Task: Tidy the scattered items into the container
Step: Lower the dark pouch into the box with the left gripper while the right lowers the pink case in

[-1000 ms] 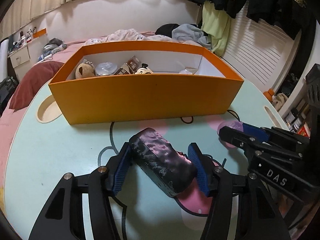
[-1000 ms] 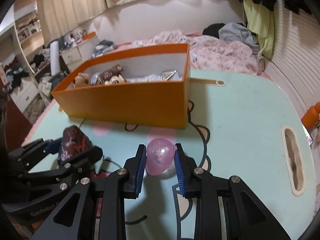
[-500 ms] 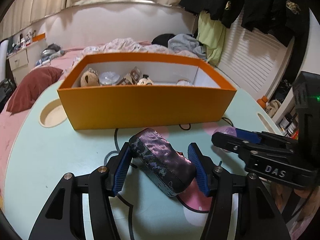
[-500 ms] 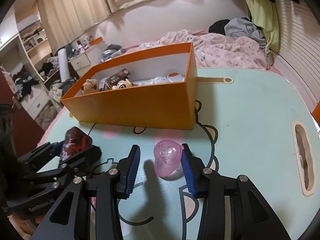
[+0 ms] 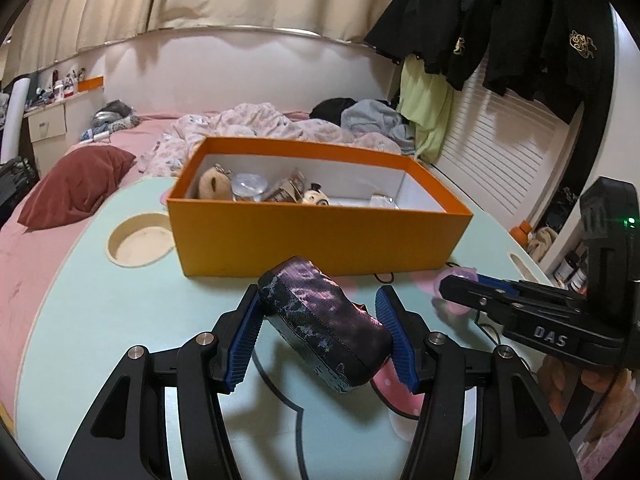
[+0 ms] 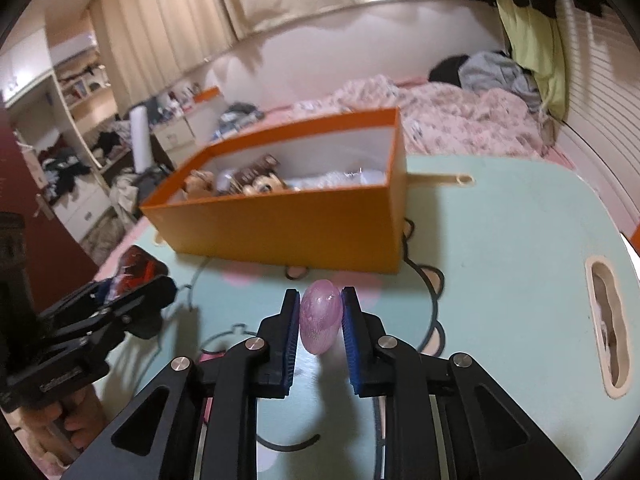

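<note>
My left gripper (image 5: pixel 320 328) is shut on a dark purple-patterned pouch (image 5: pixel 324 320) and holds it above the table, in front of the orange box (image 5: pixel 320 240). My right gripper (image 6: pixel 320 320) is shut on a translucent pink egg-shaped item (image 6: pixel 321 320), also lifted in front of the orange box (image 6: pixel 288 232). The box holds a plush toy (image 5: pixel 214 188), a clear round item (image 5: pixel 249 186), a brown packet (image 5: pixel 288 190) and a small figure (image 5: pixel 316 198). The right gripper also shows in the left wrist view (image 5: pixel 456 286), and the left gripper in the right wrist view (image 6: pixel 136 284).
The mint table (image 6: pixel 500 240) has a round cup hole (image 5: pixel 138 240) left of the box and a slot handle (image 6: pixel 604 320) at the right edge. A bed with a dark red pillow (image 5: pixel 76 188) and clothes lies behind the table.
Both grippers have risen and drawn back from the box with their items. The right gripper opened briefly half a second ago and has closed tight on the pink egg.
</note>
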